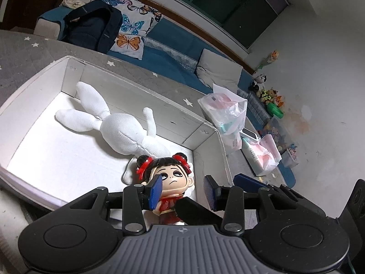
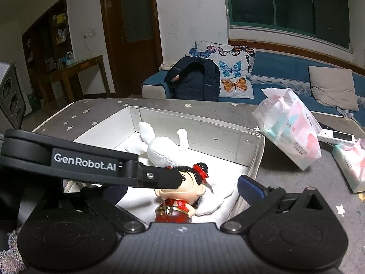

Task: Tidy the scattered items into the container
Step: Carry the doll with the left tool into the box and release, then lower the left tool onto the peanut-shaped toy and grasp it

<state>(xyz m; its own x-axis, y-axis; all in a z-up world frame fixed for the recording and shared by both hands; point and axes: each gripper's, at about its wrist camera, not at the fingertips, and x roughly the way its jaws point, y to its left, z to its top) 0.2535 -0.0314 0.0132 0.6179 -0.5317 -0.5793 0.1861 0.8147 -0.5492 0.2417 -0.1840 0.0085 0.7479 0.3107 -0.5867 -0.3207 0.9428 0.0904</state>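
Black hand-held gripper (image 1: 183, 190), blue pads (image 1: 155, 193), grey ribbed base, silver screws, white GenRobot.AI lettering

The box (image 1: 206, 125) looks like matt white cardboard, scuffed on its inner walls; inside the box, the rabbit (image 1: 123, 134) is white woven cloth with a fine mesh texture and a stitched seam; beside it the doll (image 1: 170, 178) is glossy hard plastic, hair and red dress shining; under the box the cover (image 1: 27, 52) is grey matt fabric printed with white stars; right of the box, the tissue packs (image 2: 294, 132) wear thin crinkled shiny plastic film; behind the box, the cushion (image 2: 230, 70) is smooth printed cloth.
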